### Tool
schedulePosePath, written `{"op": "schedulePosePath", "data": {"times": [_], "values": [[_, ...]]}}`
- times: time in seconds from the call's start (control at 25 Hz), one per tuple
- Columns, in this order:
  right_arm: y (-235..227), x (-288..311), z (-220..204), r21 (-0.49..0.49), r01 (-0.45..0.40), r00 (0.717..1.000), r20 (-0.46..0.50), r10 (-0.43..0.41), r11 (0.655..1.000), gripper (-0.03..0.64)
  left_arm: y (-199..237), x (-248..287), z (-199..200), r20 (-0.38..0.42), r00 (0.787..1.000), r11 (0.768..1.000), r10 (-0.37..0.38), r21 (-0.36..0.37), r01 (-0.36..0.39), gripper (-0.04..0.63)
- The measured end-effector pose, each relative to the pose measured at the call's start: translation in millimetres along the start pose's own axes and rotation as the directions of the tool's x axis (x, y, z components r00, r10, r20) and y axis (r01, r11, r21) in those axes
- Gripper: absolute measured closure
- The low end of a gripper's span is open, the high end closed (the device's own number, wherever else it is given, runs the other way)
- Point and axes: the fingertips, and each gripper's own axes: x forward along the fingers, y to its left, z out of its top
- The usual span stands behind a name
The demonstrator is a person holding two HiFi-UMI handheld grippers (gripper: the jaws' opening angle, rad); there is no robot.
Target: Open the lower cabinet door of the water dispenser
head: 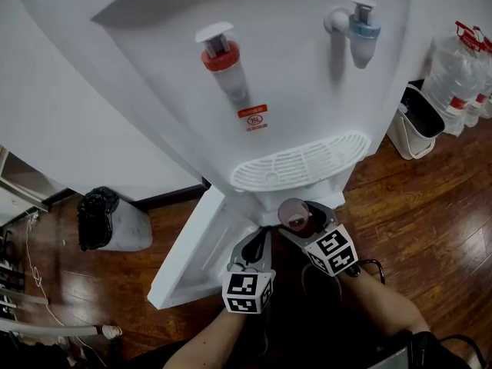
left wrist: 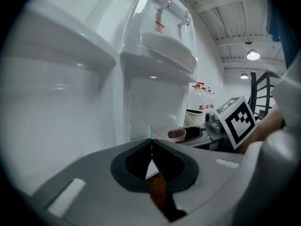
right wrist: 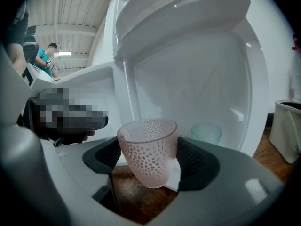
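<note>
Seen from the head view, the lower cabinet door of the water dispenser stands open. It is swung out from the left front corner, its free edge points toward me and to the left, and its long axis is upright above the wooden floor. Both my forearms reach forward, low before the opening. My left gripper sits just beside the door's inner face, and my right gripper is close at its right, carrying a pink dotted cup.

From the left gripper view, my left fingers are pressed together at their tips with nothing between them. The door's inner face fills the left side and the cabinet opening lies ahead. The cup shows just beyond my tips.

Through the right gripper view, my right fingers pinch the cup by its sides, and it stands upright. Behind it the cabinet gapes, with a pale green cup on its floor. The door juts out at the left.
</note>
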Motion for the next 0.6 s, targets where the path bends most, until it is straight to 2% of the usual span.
{"op": "schedulePosePath", "data": {"times": [0.44,0.6], "values": [[-25,37,-20,0.047,0.059,0.998,0.0,-0.059,0.997,0.247,7,11,-13,-0.058,0.998,1.0,-0.006,-0.021,0.005,0.611],[-33,52,-22,0.072,0.08,0.997,0.0,-0.08,0.994,0.247,8,11,-21,-0.076,0.997,0.999,-0.012,-0.052,0.008,0.611]]}}
